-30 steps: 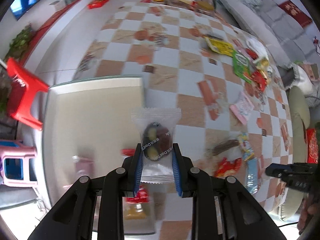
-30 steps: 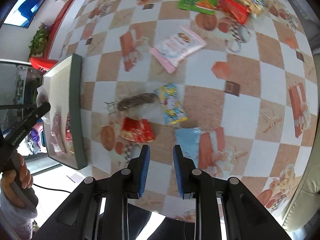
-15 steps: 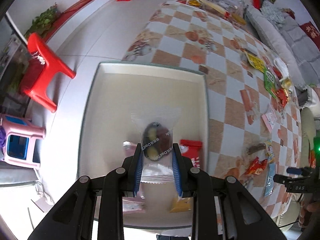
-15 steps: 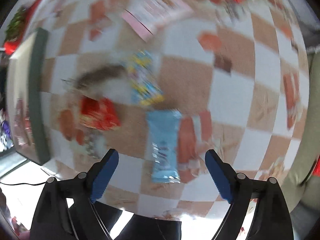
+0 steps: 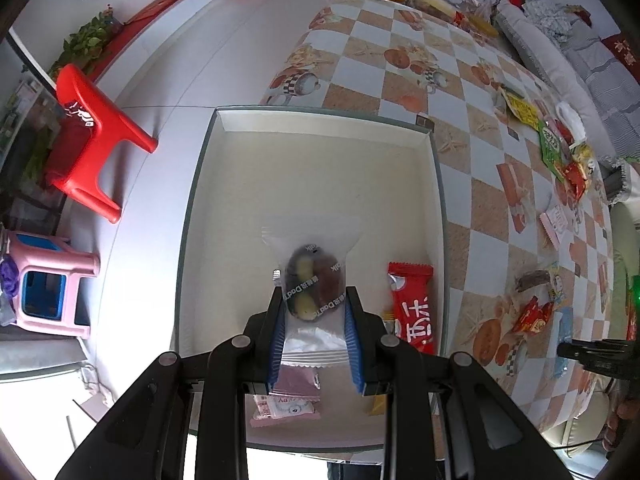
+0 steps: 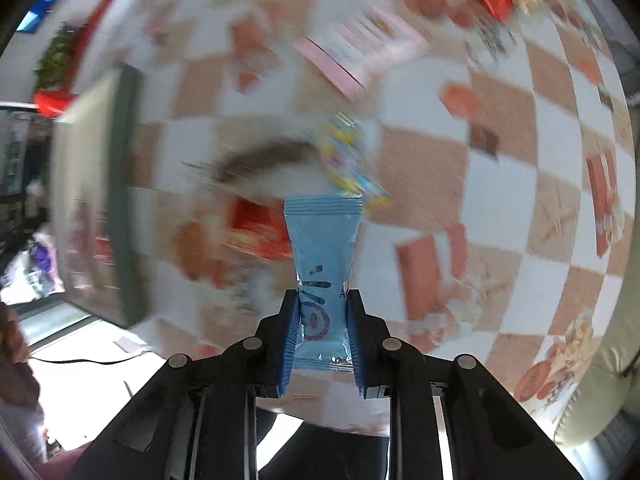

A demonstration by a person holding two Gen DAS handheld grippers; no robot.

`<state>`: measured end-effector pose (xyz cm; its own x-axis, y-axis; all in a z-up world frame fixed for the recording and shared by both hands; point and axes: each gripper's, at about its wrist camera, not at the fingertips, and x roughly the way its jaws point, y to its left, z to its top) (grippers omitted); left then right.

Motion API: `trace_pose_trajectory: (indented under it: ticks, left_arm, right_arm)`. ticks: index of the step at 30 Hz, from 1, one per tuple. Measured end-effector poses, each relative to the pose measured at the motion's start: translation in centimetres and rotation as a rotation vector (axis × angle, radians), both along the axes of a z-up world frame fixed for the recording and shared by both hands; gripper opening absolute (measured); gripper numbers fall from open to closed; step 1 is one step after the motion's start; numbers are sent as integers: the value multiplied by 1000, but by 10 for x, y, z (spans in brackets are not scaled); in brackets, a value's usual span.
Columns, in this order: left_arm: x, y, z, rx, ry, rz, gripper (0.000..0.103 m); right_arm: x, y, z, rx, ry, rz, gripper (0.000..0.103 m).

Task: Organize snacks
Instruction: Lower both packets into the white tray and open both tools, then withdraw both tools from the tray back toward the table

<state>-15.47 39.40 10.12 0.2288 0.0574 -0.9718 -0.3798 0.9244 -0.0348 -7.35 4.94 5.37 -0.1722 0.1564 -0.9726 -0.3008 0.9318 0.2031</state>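
My left gripper (image 5: 315, 322) is shut on a clear packet with a dark pastry (image 5: 314, 284) and holds it above the white tray (image 5: 320, 120). In the tray lie a red packet (image 5: 412, 306), a pink packet (image 5: 286, 406) and a yellow one (image 5: 378, 404). My right gripper (image 6: 322, 326) is shut on a light blue packet (image 6: 323, 248) lifted above the checkered tablecloth (image 6: 424, 168). The right wrist view is blurred by motion. The tray shows at its left (image 6: 128, 208).
Loose snacks lie on the tablecloth: a pink packet (image 6: 360, 54), a brown bar (image 6: 268, 158), a yellow-blue packet (image 6: 348, 156), a red packet (image 6: 256, 226). More snacks lie at the table's far right (image 5: 560, 152). A red stool (image 5: 92, 140) and pink stool (image 5: 48, 284) stand on the floor at left.
My left gripper has carried the pastry packet from over the table to over the tray. My right gripper opened wide, then shut on the light blue packet and lifted it.
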Motion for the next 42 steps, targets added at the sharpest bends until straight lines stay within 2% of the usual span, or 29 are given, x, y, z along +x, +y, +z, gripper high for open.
trace_pose_trajectory:
  ticks: [4, 9, 14, 19, 22, 23, 24, 25, 26, 27, 28, 29, 34, 38, 42]
  left_arm:
    - [2, 1, -2, -10, -7, 8, 30]
    - [4, 7, -5, -14, -4, 15, 30]
    - [7, 10, -10, -5, 7, 14, 30]
    - [6, 14, -17, -3, 23, 24, 30]
    - [3, 16, -20, 3, 29, 31, 31]
    - [1, 16, -20, 2, 27, 31, 35]
    - [-1, 17, -19, 1, 22, 32, 40]
    - [-3, 17, -17, 6, 17, 36, 54]
    - [-5, 16, -15, 19, 12, 41, 68]
    - [-7, 16, -13, 35, 5, 46, 73]
    - [-9, 16, -10, 49, 1, 49, 79]
    - [-10, 16, -9, 60, 1, 50, 79]
    - [-11, 12, 0, 87, 19, 50, 81]
    - [-11, 3, 12, 76, 6, 18, 81]
    - [-10, -11, 24, 98, -3, -19, 81]
  right_arm:
    - [12, 48, 27, 75, -38, 65, 25]
    - [16, 116, 37, 152, -41, 141, 25]
    - [12, 193, 31, 192, -31, 217, 25]
    - [13, 233, 20, 171, -14, 272, 25]
    - [9, 240, 14, 152, 1, 280, 26]
    - [7, 240, 14, 147, 3, 283, 30]
    - [4, 238, 14, 137, 1, 290, 55]
    - [2, 241, 14, 125, -7, 297, 74]
    - [1, 241, 15, 114, -22, 300, 97]
    - [0, 238, 19, 105, -44, 300, 101]
    - [-1, 235, 21, 105, -47, 294, 101]
    - [-1, 231, 22, 105, -40, 288, 101]
    - [-6, 201, 23, 60, -43, 256, 102]
    - [-14, 167, 26, 32, -59, 227, 102]
    - [-21, 131, 27, 20, -55, 160, 102]
